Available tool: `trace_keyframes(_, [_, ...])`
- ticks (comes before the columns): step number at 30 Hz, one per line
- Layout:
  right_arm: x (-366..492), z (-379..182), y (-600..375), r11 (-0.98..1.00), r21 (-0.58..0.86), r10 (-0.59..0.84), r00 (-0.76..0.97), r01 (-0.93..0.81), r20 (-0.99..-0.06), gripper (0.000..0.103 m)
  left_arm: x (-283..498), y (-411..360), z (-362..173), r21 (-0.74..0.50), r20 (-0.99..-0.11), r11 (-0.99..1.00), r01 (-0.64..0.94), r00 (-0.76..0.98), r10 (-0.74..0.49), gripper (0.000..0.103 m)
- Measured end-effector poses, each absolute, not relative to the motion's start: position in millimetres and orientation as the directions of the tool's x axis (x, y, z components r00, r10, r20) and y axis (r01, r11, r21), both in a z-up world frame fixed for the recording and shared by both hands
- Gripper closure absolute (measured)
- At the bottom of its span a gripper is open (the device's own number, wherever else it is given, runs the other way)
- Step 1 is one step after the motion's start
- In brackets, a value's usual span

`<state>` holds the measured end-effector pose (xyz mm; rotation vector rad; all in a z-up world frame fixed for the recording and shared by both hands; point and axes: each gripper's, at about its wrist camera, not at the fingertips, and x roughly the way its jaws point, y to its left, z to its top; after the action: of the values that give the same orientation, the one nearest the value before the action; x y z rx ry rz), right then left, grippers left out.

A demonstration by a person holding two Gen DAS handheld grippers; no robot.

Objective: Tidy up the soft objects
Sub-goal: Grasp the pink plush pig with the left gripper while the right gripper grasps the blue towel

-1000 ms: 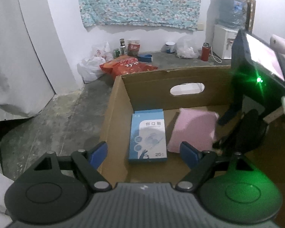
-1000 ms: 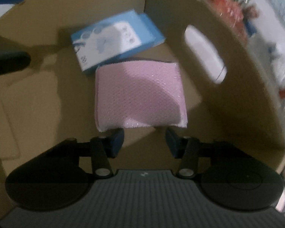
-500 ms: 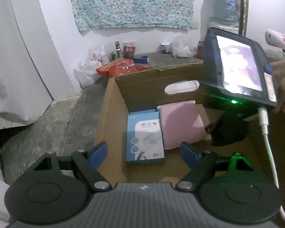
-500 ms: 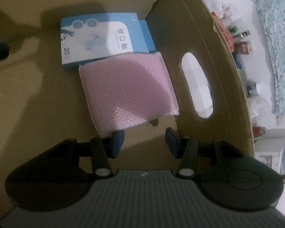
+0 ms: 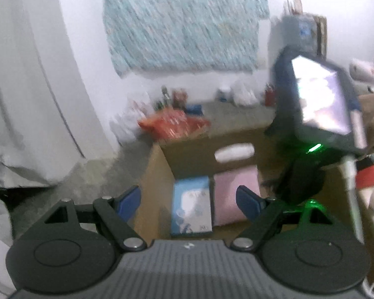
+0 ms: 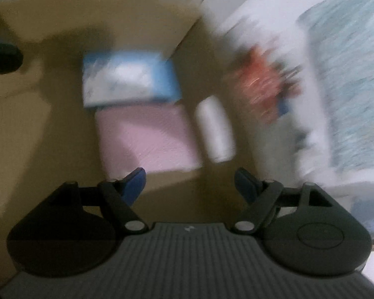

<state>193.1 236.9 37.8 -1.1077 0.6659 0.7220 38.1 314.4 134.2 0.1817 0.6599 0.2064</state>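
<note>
Box: open brown cardboard box (image 5: 162,172) with an oval hand-hole (image 5: 234,151) in its far wall, standing on grey concrete floor (image 5: 92,182)
Contents: flat pink textured cloth pad (image 6: 147,138) lies on the box floor, touching a light-blue rectangular packet (image 6: 129,79) side by side; both blurred
Left gripper (image 5: 188,198): blue-tipped jaws spread wide, nothing between them, held above the near edge of the box
Right gripper (image 6: 190,183): jaws have just been opening and stand wide; the pink pad lies beyond the tips, not between them, and one blue fingertip (image 6: 134,183) overlaps its near corner in view
In the way: black device with a lit screen (image 5: 321,99) and green light hangs over the right side of the box, hiding that part; a white cable (image 5: 352,194) drops from it
Around: red-and-white plush piece (image 5: 369,182) at the right edge; orange-red bag (image 5: 173,124), bottles and white bags along the wall; pale blue patterned cloth (image 5: 182,22) hung on the white wall
</note>
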Motion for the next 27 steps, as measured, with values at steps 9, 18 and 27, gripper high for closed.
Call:
trace_keyframes(9, [114.5,191.8,34.7,0.585,-0.355,0.491,0.667,-0.729,-0.560,0.025,-38.9,235.7,180.2,0.137,-0.531,0.989,-0.056,0.839,0.121,0.013])
trace_keyframes(18, [59.8,148.0,-229.0,0.893,0.057,0.422,0.786,-0.446,-0.452,0.024,-33.4,110.9,134.6,-0.004,-0.618,0.978,0.210,0.768,-0.167,0.013])
trace_keyframes(27, [88.2,55.5,-296.3,0.845,0.349,0.533,0.688,-0.404,-0.493,0.039,51.4,10.2,99.3,0.133,-0.649,0.926,0.353,0.738,-0.188,0.022])
